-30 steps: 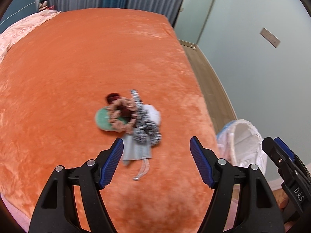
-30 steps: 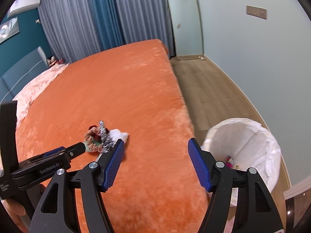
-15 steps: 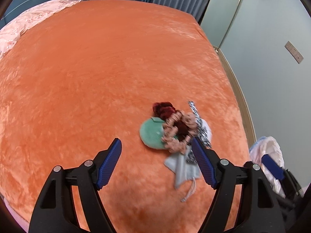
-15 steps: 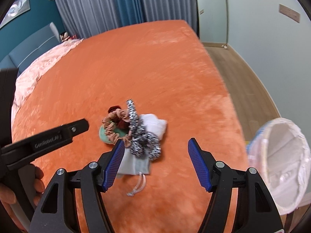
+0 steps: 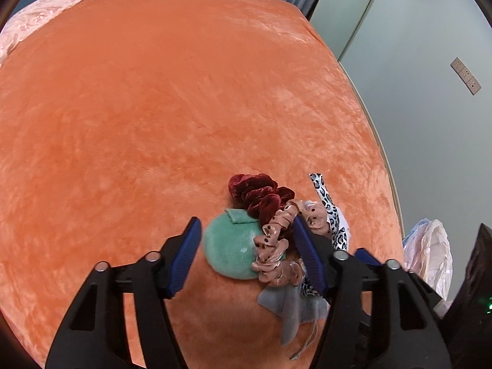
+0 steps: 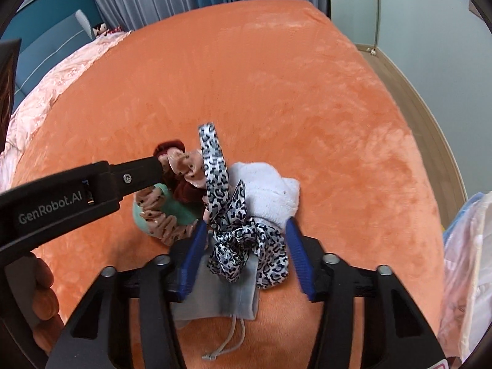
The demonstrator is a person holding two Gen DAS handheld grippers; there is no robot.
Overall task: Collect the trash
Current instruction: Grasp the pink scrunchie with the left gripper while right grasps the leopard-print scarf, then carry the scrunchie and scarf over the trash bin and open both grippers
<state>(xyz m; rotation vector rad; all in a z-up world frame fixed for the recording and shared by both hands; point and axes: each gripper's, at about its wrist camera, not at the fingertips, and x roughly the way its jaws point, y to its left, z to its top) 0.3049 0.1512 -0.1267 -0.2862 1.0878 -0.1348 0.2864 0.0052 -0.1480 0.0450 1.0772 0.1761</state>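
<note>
A small pile lies on the orange bed: a green round pad [image 5: 229,250], a dark red velvet scrunchie [image 5: 256,192], a pink spotted scrunchie [image 5: 272,246], a leopard-print scrunchie [image 6: 246,240], a white cloth [image 6: 266,190] and a grey drawstring pouch [image 6: 221,292]. My left gripper [image 5: 246,256] is open, its fingers straddling the green pad and pink scrunchie. My right gripper [image 6: 246,253] is open, its fingers either side of the leopard-print scrunchie above the pouch. The left gripper's finger [image 6: 135,178] shows in the right wrist view.
A bin lined with a white plastic bag [image 5: 429,252] stands on the floor beside the bed's right edge; it also shows in the right wrist view [image 6: 467,264]. A pink quilt [image 6: 58,80] lies at the bed's far left. Wooden floor [image 6: 430,117] runs along the right.
Both grippers have moved down and in toward the pile, which now sits between their fingers. The bin has slid to the right edge of both views.
</note>
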